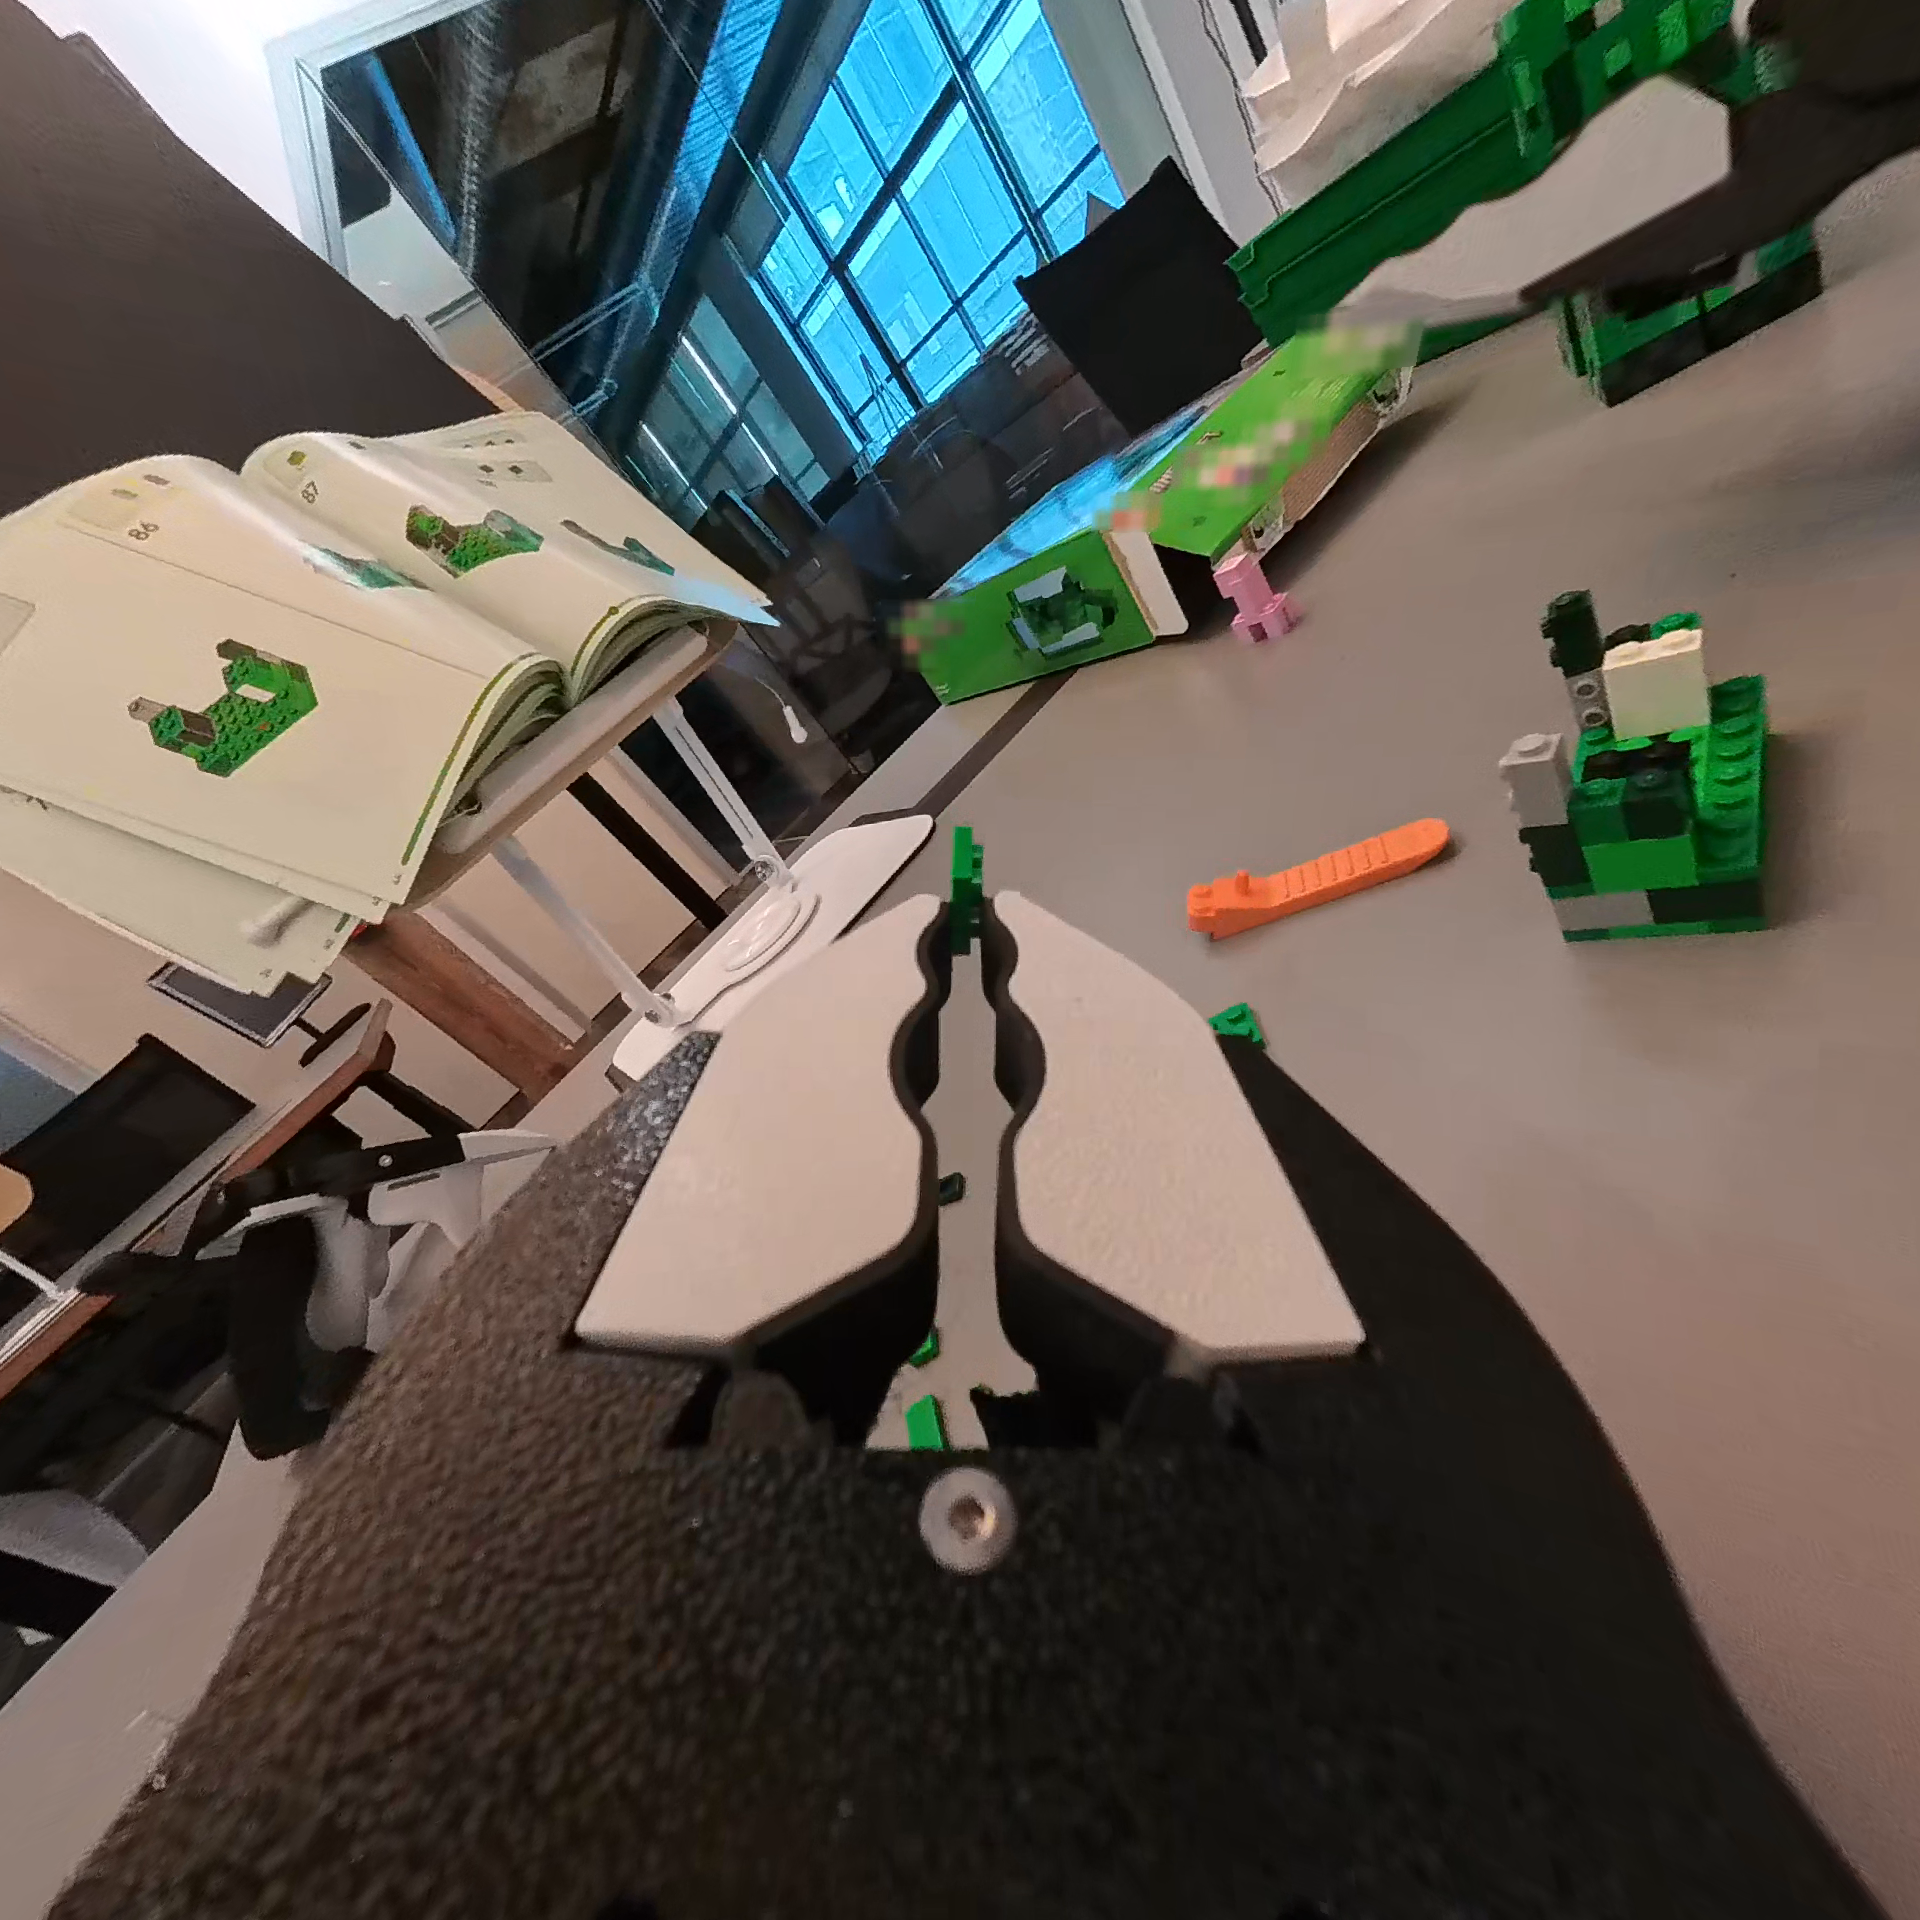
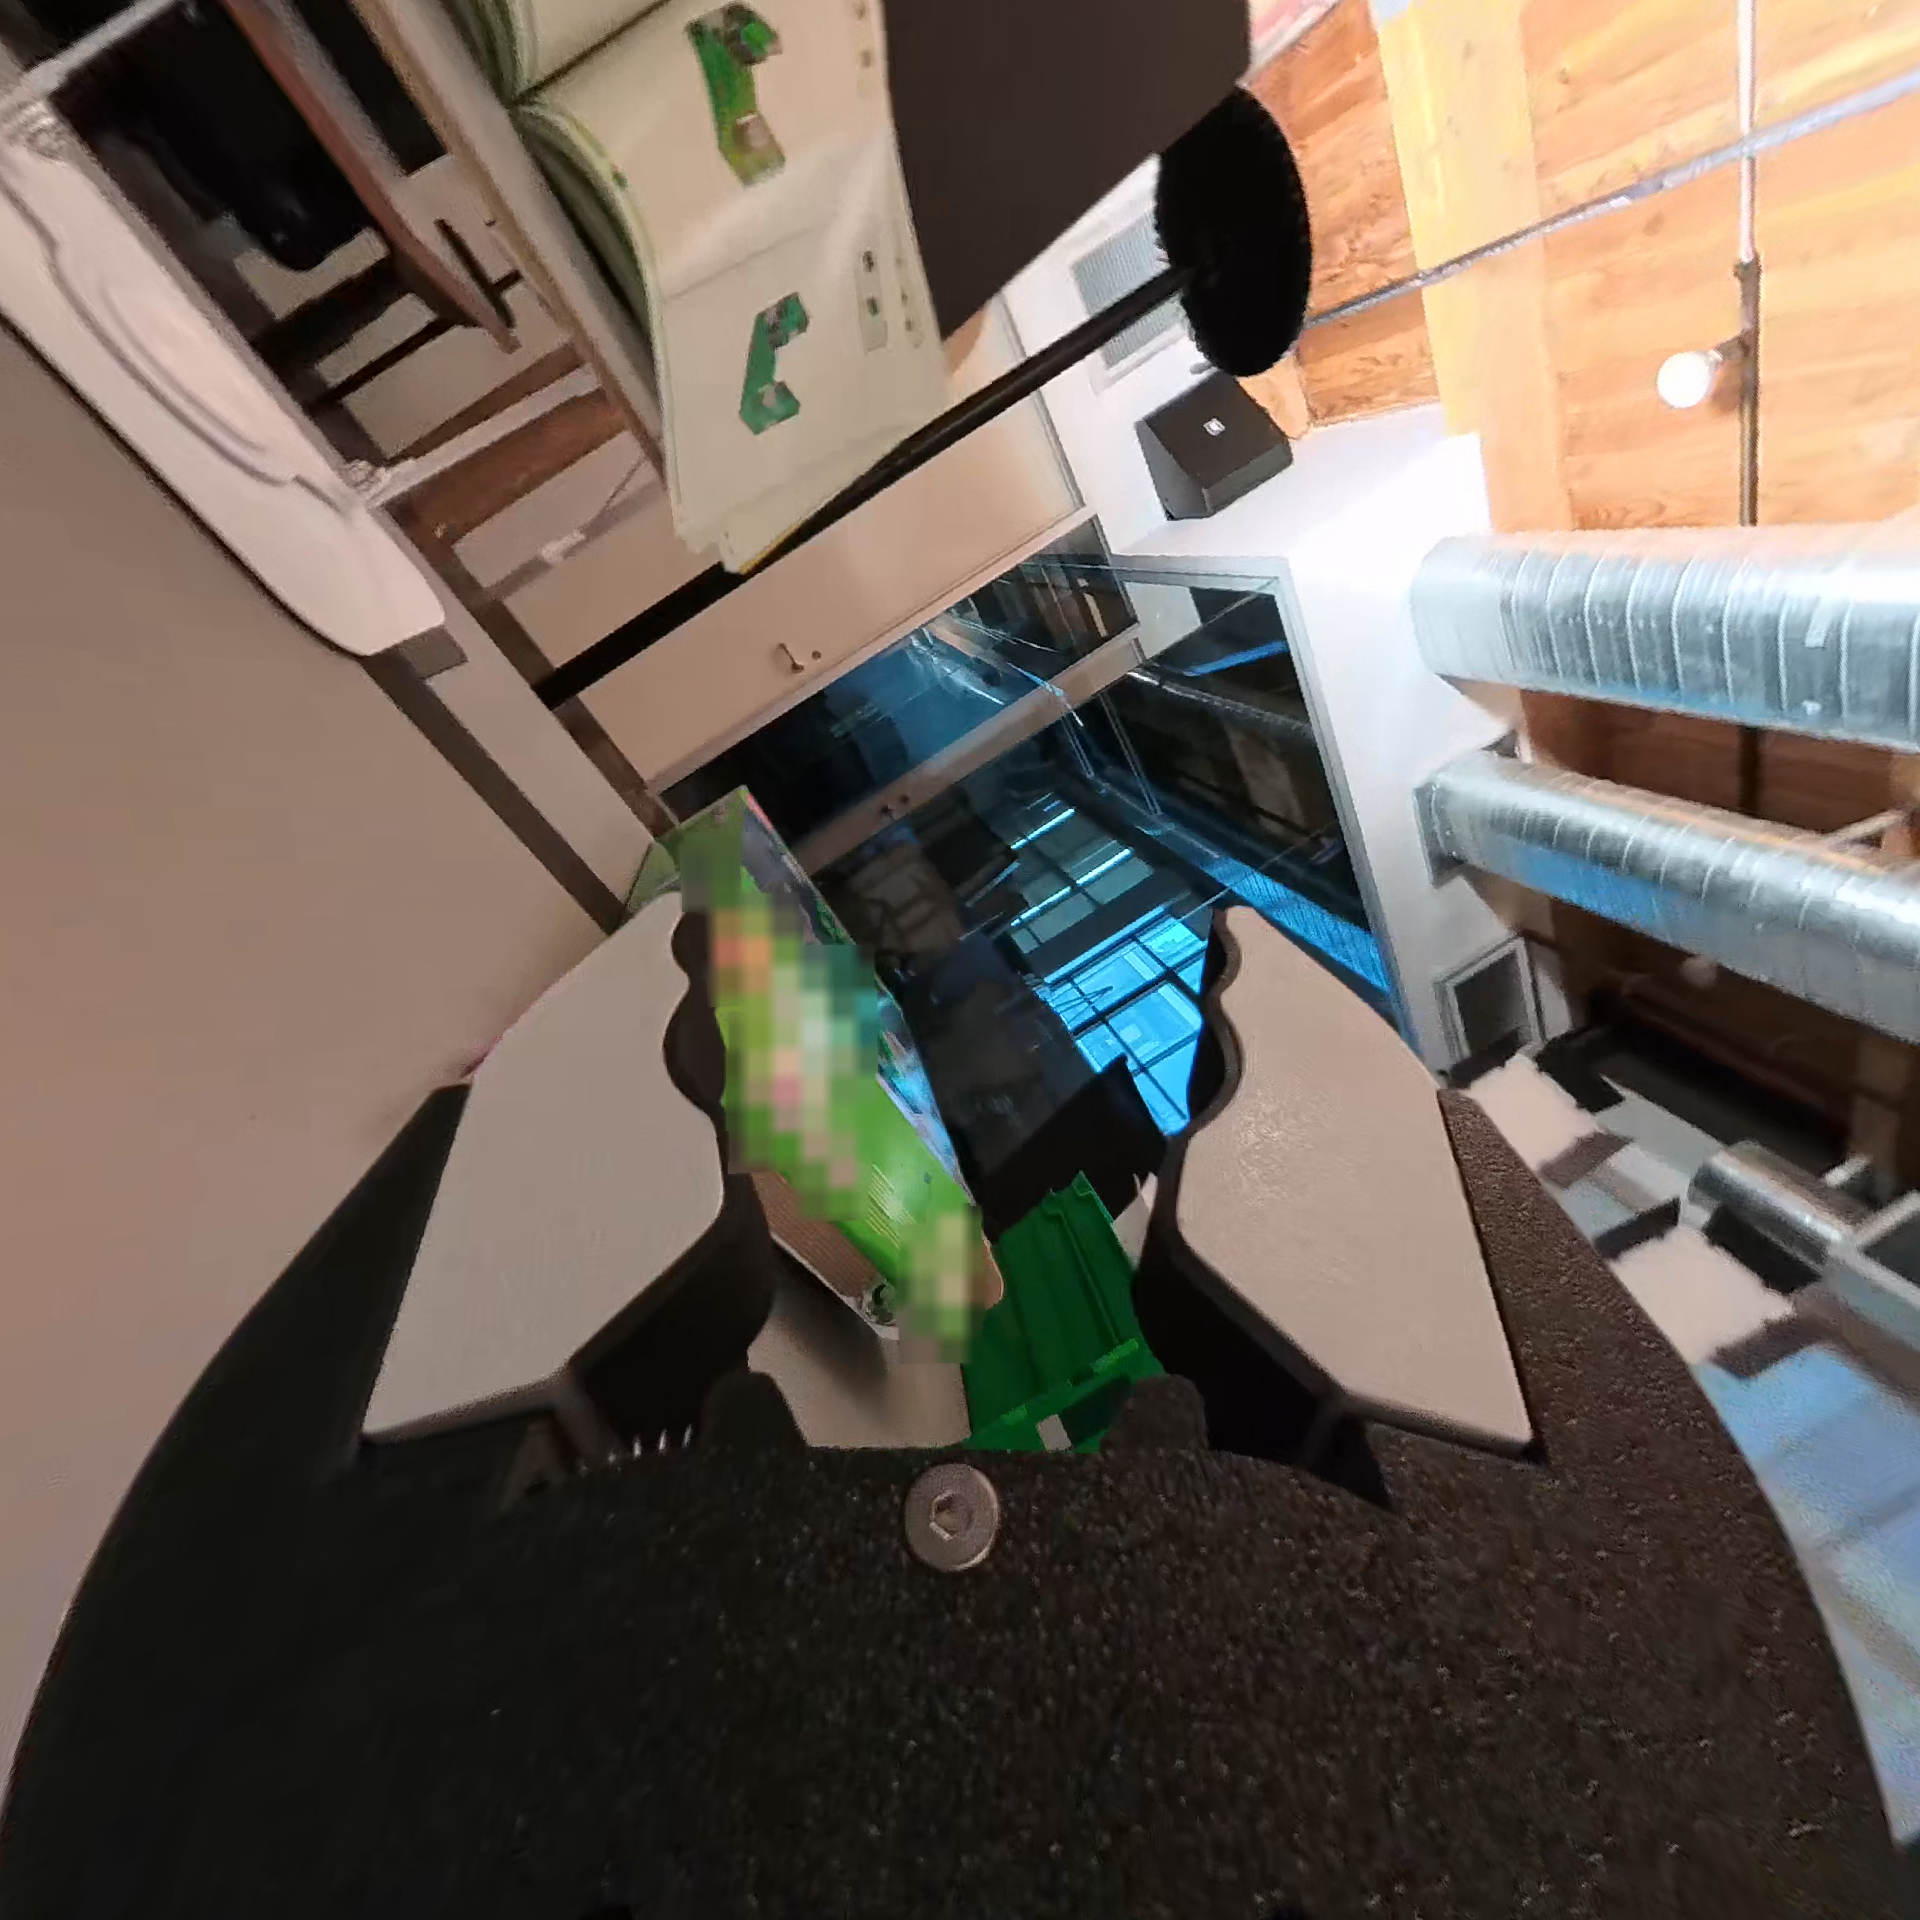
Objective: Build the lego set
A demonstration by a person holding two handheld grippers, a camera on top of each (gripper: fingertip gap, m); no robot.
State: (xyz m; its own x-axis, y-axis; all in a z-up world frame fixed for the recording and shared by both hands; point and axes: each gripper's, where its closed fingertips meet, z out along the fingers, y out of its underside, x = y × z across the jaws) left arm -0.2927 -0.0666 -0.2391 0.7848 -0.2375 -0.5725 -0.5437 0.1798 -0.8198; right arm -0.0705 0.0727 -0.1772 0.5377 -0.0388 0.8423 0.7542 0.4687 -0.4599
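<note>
Top right of left wrist view blurred: right claw (image 1: 1475, 260) smeared over a green lego build (image 1: 1704, 322), contact w/ it unclear; box (image 1: 1049, 613) art mosaicked, most of pinched piece hidden btwn pads. Left claw (image 1: 966, 914) closed narrow on small green lego piece (image 1: 966, 878), tips near desk (image 1: 1143, 1143) edge; half-built green block (image 1: 1662, 810) well apart to the right, orange separator (image 1: 1320, 878) btwn the two, pink piece (image 1: 1257, 603) just beside box. Right claw (image 2: 945, 987) spread wide, nothing held, green plate (image 2: 1060, 1340) and box (image 2: 831, 1091) seen thru gap.
</note>
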